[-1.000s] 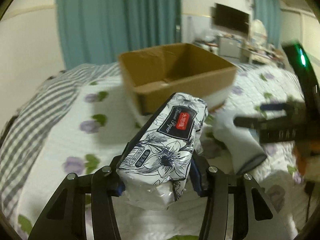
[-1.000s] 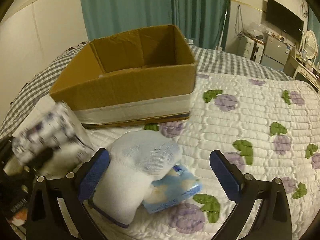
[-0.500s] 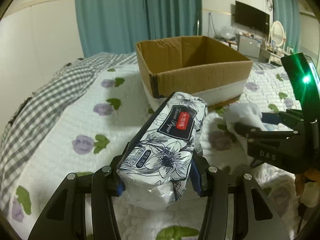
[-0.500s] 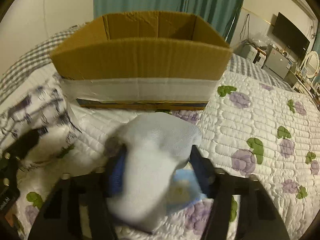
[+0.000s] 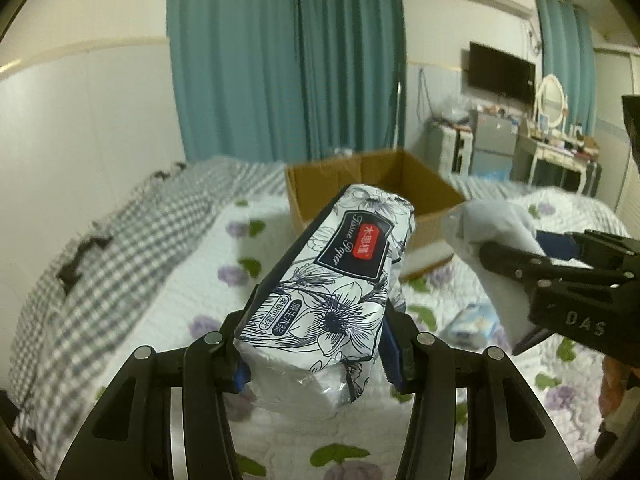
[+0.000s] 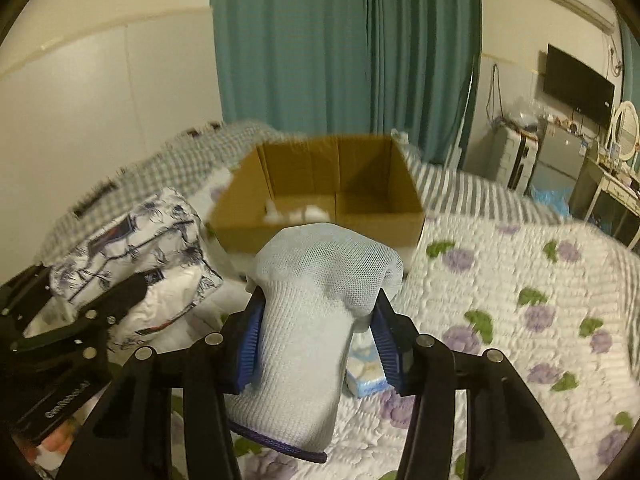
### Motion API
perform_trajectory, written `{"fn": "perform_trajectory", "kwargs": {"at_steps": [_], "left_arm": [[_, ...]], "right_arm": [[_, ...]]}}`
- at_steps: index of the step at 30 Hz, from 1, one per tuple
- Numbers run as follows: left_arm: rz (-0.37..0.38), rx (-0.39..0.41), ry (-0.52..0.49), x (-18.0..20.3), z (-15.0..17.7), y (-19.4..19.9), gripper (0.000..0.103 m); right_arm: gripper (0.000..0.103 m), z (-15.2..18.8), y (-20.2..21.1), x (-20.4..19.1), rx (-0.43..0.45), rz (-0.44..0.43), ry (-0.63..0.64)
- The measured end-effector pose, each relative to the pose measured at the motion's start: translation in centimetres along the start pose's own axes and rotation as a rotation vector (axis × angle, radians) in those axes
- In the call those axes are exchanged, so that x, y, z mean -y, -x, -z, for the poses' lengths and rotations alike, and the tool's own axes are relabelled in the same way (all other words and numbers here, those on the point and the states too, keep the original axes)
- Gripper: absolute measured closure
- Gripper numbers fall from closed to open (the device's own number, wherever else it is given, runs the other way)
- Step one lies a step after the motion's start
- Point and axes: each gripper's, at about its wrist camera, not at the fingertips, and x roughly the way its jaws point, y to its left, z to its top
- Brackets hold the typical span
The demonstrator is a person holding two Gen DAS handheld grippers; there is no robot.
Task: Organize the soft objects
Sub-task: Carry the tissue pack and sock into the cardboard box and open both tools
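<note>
Above the quilted bed (image 5: 168, 304), both claws are held aloft, each loaded. The left claw (image 5: 316, 344) is clamped on a floral-printed tissue pack (image 5: 340, 280), its blue pads pressing the pack's two long sides near the lower end. The pack tilts up and away from the camera, its far end overlapping the near wall of the cardboard box (image 5: 360, 176) in this view. The right claw (image 6: 316, 332) is clamped on a white sock (image 6: 316, 320), gripped across its middle; the toe end bulges above the pads and the dark-trimmed cuff hangs below them.

Both claws point toward the box, side by side, the left claw's load to the left of the right claw's.

The left wrist view shows the right claw from the side (image 5: 560, 276), with the sock (image 5: 496, 232) protruding beyond its fingers, near the box's right corner. It does not show the box interior.

The right wrist view looks down into the open box (image 6: 320, 200) and shows white soft material (image 6: 296, 212) lying against its floor at the left-hand side. It also shows the tissue pack (image 6: 132, 256) held in the left claw (image 6: 92, 312) at lower left.

A small blue-and-white tissue packet (image 6: 366, 372) lies on the bed beneath the sock; the left wrist view shows it (image 5: 476, 320) too. Teal curtains (image 6: 344, 48) hang behind the box.
</note>
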Motion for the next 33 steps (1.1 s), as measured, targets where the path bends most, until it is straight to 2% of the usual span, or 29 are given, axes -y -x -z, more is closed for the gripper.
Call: {"fn": "perform_trajectory", "kwargs": {"at_steps": [10, 17, 21, 25, 29, 33], "left_arm": [[-0.018, 0.129, -0.028, 0.6, -5.1, 2.4, 0.054], [-0.007, 0.161, -0.023, 0.7, -8.8, -0.3, 0.054], [-0.004, 0.156, -0.012, 0.8, -11.1, -3.2, 0.054], [-0.009, 0.101, -0.004, 0.6, -12.6, -8.4, 0.054], [-0.022, 0.017, -0.018, 0.7, -12.1, -13.9, 0.054], [-0.003, -0.059, -0.019, 1.0, -10.7, -17.6, 0.054]], "right_arm": [[0.053, -6.7, 6.4, 0.4, 0.159, -0.024, 0.03], [0.053, -11.7, 5.9, 1.0, 0.22, -0.039, 0.059], [0.053, -14.3, 2.7, 1.7, 0.212, -0.033, 0.073], [0.053, -16.4, -3.0, 3.1, 0.163, -0.049, 0.058], [0.053, -16.8, -8.8, 4.4, 0.108, -0.054, 0.043], [0.053, -16.1, -13.8, 5.7, 0.047, -0.071, 0.013]]}}
